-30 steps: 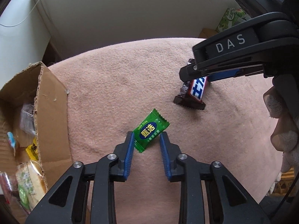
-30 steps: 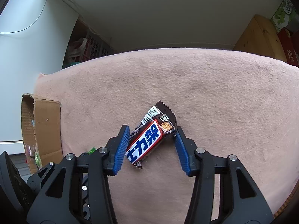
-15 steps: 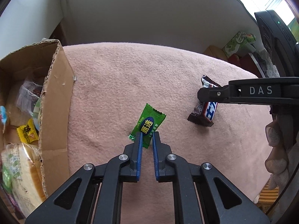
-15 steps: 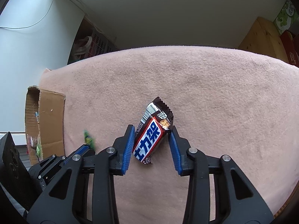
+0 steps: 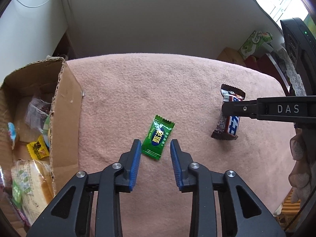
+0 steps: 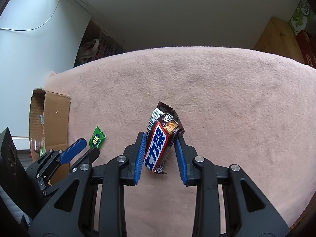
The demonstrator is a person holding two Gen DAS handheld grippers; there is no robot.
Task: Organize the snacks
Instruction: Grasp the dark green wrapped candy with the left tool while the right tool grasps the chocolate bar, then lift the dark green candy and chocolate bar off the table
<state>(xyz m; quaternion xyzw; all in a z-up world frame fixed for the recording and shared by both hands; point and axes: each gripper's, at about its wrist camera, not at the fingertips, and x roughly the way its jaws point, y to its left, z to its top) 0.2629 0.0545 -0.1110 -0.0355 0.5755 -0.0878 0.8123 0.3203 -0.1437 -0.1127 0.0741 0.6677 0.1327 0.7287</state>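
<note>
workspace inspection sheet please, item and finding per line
surface: pink blanket, bare beyond two snacks
job's things: green candy lying flat; chocolate bar; cardboard box at the left edge holding packets
clutter: nothing seen
grippers: left gripper jaws opening, clear of the candy; right gripper jaws closing around the bar
cables: white cord on the wall
surroundings: wooden cabinet, green carton

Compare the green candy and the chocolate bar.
The green candy is small and green; the chocolate bar is longer, brown with a red-and-blue label. The candy lies free between the left tool's opening jaws; the bar sits within the right tool's closing jaws. Both are sealed wrappers.
</note>
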